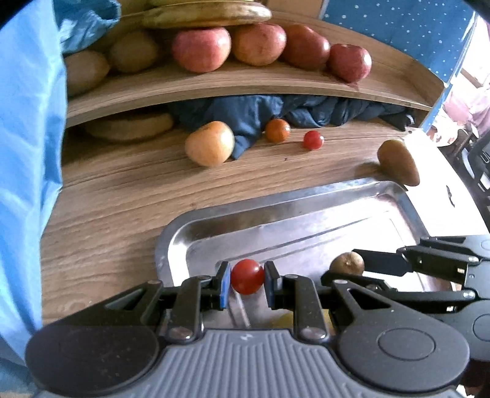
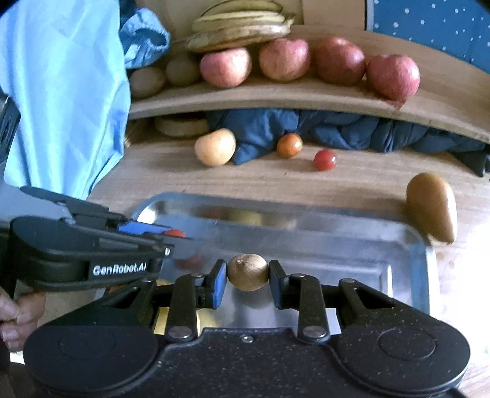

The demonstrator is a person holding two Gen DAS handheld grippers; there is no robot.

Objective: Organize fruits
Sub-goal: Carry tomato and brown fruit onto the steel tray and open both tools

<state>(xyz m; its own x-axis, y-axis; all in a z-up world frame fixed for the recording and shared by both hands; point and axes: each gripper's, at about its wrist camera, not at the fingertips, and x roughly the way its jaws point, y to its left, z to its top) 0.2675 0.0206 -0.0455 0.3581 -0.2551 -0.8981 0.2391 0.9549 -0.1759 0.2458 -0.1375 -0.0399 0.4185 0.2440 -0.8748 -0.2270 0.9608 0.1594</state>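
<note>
Scanning from the biggest surface down, we see the wood-grain table (image 1: pixel 128 208) with a curved wooden shelf (image 1: pixel 245 82) above its far side. A glossy light-blue fabric (image 1: pixel 27 153) hangs along the left edge. A crumpled dark-blue cloth (image 1: pixel 275 113) sits stuffed under the shelf.

On the table lies a rectangular shiny metal tray (image 1: pixel 275 214) with rounded corners and a raised rim. Both grippers are over it.

Up on the shelf we count four round reddish apples (image 2: pixel 284 59) in a row, flat yellow-brown bananas (image 2: pixel 242 27) stacked behind them, and dull brown oval fruits (image 2: pixel 147 81) to the left.

On the table beyond the tray: a smooth yellow-orange apple-shaped fruit (image 1: pixel 209 144) touching the dark cloth, a small orange-green tomato (image 1: pixel 277 130), and a tiny red cherry tomato (image 1: pixel 313 140) just beside it. A tan pear-shaped fruit (image 2: pixel 431 208) rests at the tray's far right corner.

The left gripper (image 1: pixel 247 280) is clamped on a glossy round red tomato (image 1: pixel 247 275), its blue pads pressing both sides, held above the tray's left end. The right gripper (image 2: pixel 247 275) grips a small matte brown rounded fruit (image 2: pixel 248 272) with a stem scar on top, pinched between its pads over the tray middle. A hand (image 2: pixel 18 309) shows at the left edge, holding the left gripper's handle.
</note>
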